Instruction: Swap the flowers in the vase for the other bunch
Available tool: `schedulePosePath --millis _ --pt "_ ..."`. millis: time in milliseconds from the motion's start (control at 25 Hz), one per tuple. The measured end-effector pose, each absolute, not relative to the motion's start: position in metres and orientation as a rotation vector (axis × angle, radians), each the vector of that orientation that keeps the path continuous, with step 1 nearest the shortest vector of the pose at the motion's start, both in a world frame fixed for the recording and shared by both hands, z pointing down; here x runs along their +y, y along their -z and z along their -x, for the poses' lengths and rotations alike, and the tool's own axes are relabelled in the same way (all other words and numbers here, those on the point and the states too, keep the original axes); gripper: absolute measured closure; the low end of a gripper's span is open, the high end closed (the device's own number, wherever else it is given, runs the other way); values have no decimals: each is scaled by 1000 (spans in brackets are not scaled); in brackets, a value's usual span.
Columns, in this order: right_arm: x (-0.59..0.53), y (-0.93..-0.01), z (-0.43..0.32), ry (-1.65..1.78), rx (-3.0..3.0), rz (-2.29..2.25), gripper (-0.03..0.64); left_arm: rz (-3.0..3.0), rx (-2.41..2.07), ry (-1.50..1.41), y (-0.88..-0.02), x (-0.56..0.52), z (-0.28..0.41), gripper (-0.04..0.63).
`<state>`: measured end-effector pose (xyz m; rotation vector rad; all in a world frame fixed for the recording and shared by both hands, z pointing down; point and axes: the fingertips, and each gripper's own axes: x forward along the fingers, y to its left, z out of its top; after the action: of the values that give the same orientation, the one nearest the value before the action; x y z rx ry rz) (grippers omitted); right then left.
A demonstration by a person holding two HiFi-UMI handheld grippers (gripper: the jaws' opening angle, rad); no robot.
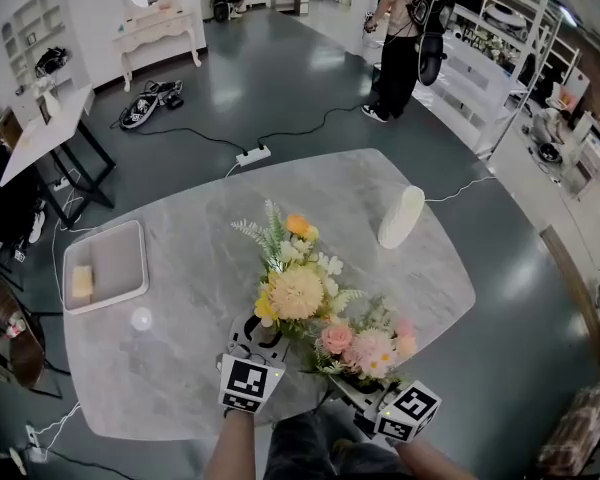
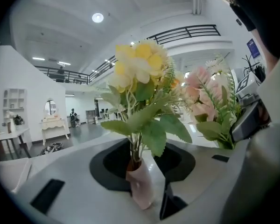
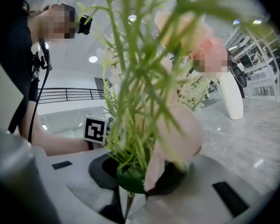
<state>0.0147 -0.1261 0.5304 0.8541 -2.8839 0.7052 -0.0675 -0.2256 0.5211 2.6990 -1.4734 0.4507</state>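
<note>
At the near edge of the desk [image 1: 170,368], our left gripper [image 1: 258,338] pinches the yellow bunch [image 1: 295,290] by its wrapped stem. Our right gripper [image 1: 348,380] clamps the pink bunch [image 1: 368,348], jaws tight on both. The white vase [image 1: 401,217] stands flowerless near the far right edge, so we judge that the new stems should travel upright.

The left gripper [image 1: 258,340] and the right gripper [image 1: 352,378] are pale grey shells with a black hollow round the jaws. Each carries a white marker cube [image 1: 248,383] printed with black squares. The person wears a black short-sleeved top [image 3: 14,64], dark trousers [image 1: 310,446] and a black head camera [image 3: 84,24] trailing a thin black cable [image 3: 39,92].
</note>
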Motion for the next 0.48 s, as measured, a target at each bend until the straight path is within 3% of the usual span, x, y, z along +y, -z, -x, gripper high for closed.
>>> schedulePosePath --millis 120,480 --pt "-124 -530 -15 -700 -2880 -853 522 -2696 -1504 -399 -515 -224 70 469" --pt "-123 -523 -16 -677 -2907 -850 522 -2639 -1594 -228 -496 -224 84 506"
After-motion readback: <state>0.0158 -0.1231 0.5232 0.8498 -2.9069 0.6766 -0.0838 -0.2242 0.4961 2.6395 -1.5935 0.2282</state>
